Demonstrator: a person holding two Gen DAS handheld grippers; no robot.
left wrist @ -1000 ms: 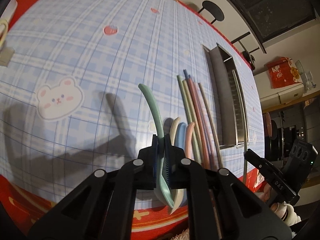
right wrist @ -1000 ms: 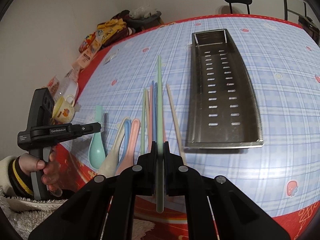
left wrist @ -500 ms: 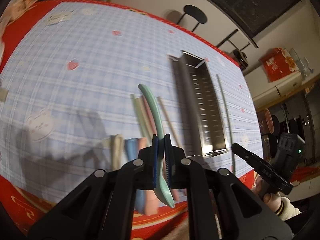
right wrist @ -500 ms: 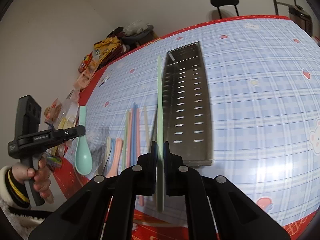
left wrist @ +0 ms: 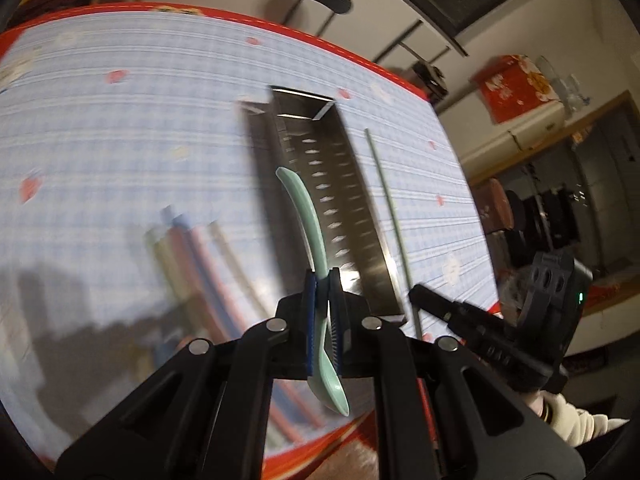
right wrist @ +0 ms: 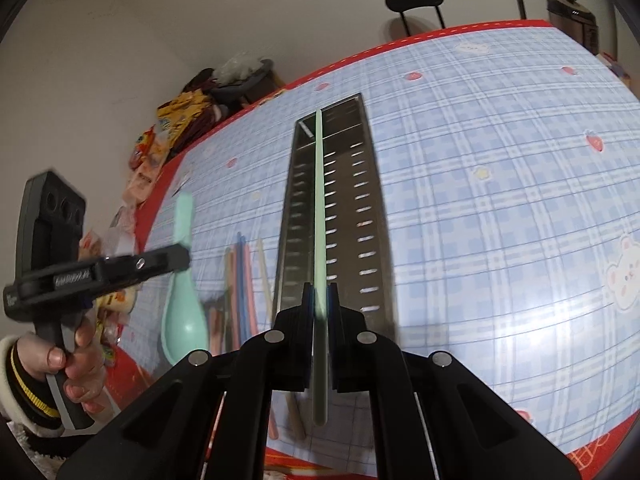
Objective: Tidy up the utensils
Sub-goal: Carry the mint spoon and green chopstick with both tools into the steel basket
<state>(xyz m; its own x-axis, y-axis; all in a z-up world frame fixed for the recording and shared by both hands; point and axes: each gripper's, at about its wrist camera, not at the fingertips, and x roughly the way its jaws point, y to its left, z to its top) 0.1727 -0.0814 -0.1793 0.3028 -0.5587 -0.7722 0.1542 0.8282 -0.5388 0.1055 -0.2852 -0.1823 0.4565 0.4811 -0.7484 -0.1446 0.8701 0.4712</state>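
Note:
My left gripper [left wrist: 323, 280] is shut on a mint green spoon [left wrist: 306, 220], held in the air with its handle pointing out over the near end of the long perforated metal tray [left wrist: 336, 184]. My right gripper [right wrist: 320, 292] is shut on a pale green chopstick [right wrist: 319, 200], held lengthwise above the metal tray [right wrist: 352, 216]. The chopstick also shows in the left wrist view [left wrist: 390, 208], just right of the tray. The spoon and left gripper show in the right wrist view [right wrist: 184, 304], left of the tray. Several coloured chopsticks [right wrist: 240, 280] lie on the cloth left of the tray.
The table carries a blue checked cloth [right wrist: 500, 200] with a red border. Snack packets [right wrist: 176, 128] are piled at the far left corner. A black stool [right wrist: 414, 0] stands beyond the far edge. The loose chopsticks also show blurred in the left wrist view [left wrist: 192, 256].
Both grippers have lifted and swung toward the tray. The spoon has moved right, from over the loose utensils to over the tray's near end. The chopstick is now lined up above the tray.

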